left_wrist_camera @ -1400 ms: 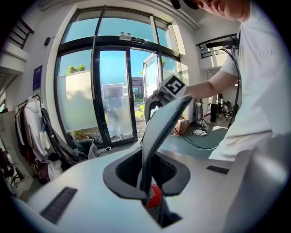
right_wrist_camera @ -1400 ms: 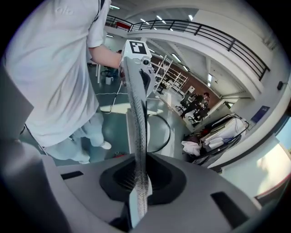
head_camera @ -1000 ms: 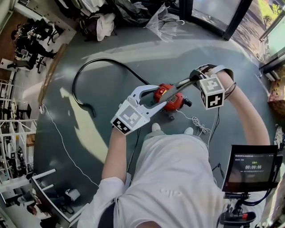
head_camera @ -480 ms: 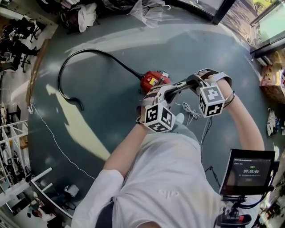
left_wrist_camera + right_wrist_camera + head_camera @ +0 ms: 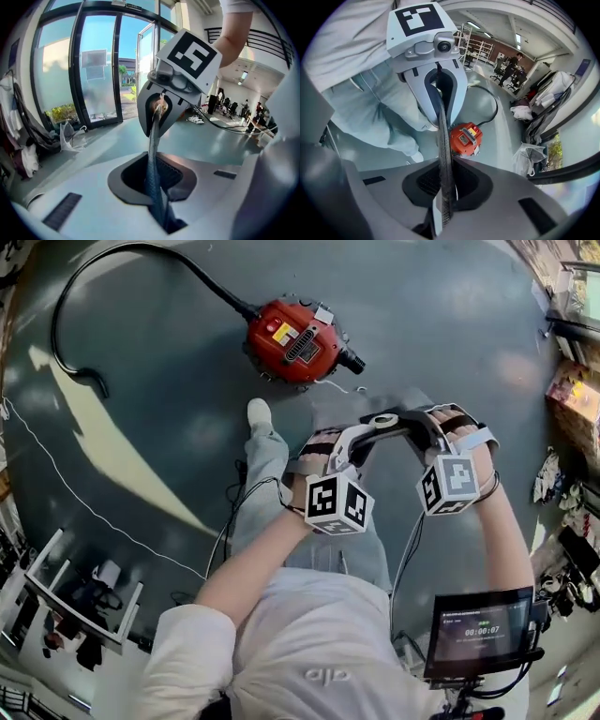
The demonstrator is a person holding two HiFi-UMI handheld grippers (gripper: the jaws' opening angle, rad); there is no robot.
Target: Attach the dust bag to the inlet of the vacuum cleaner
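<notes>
**A:** What's the floor like?

**B:** A smooth grey-blue floor [image 5: 169, 427], glossy and catching the light. The room is big and open. There are glass doors [image 5: 98, 70] on one side with greenery outside. Shelves [image 5: 480, 47] and people [image 5: 513, 63] at desks are at the far end, and clothes [image 5: 23, 159] are heaped by the wall.

**A:** And the vacuum?

**B:** The red vacuum [image 5: 295, 341] sits on the floor just ahead of the person's shoe [image 5: 258, 413]. Its black hose [image 5: 84, 277] loops away to the left. It is well apart from both grippers.

**A:** Where's the bag?

**B:** It's in the air, stretched between the two grippers above the person's legs [image 5: 267, 470]. The left gripper [image 5: 158, 197] has its jaws clamped on one end of the bag [image 5: 153, 150], and they have just been closing onto it. The right gripper [image 5: 442, 192] is closed on the other end.

**A:** Does any view add something the others lack?

**B:** Only the head view shows the hose's whole loop and a screen [image 5: 483, 634] at lower right. The bag is hard to make out there between the grippers. Each gripper view shows the bag edge-on, as a thin dark strip running up to the other gripper. The right gripper view also takes in the vacuum, on the floor beyond the bag. The left gripper view faces the doors and misses the vacuum.
</notes>
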